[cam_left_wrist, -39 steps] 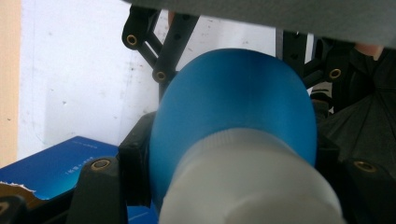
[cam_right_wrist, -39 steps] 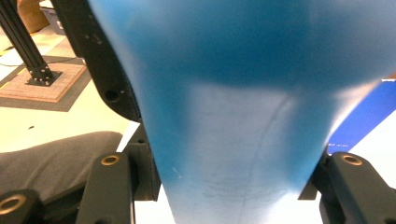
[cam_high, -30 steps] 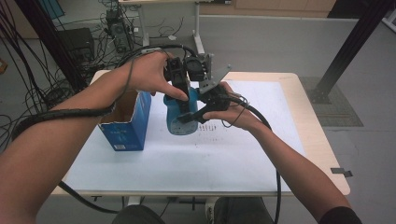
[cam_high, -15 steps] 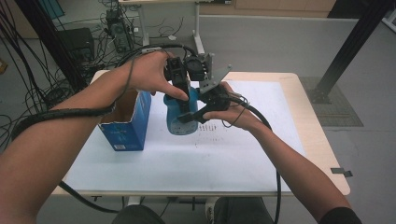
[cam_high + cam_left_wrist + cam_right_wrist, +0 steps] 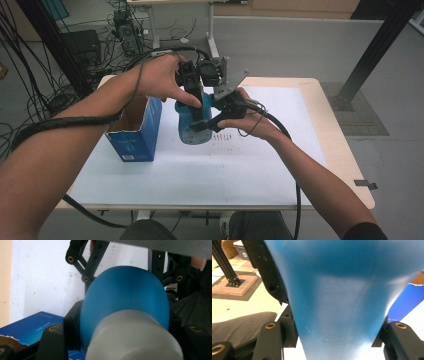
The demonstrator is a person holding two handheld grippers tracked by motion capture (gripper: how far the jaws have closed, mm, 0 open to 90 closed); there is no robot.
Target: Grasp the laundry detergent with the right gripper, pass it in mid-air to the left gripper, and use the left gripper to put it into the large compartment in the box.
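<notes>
Smooth, matte blue plastic bottle (image 5: 191,125) with rounded shoulders and a pale ribbed cap (image 5: 132,340), held above the white tabletop (image 5: 165,175), just right of an open blue cardboard box (image 5: 136,131) with a torn brown flap. Clamped at the top by the left gripper (image 5: 196,102), black jaws pressed to both sides below the cap. Clamped lower on the body by the right gripper (image 5: 210,122), jaws tight against the tapering blue wall. Compared with a second ago: same pose, same grip, no shift in bottle, box or hands.
</notes>
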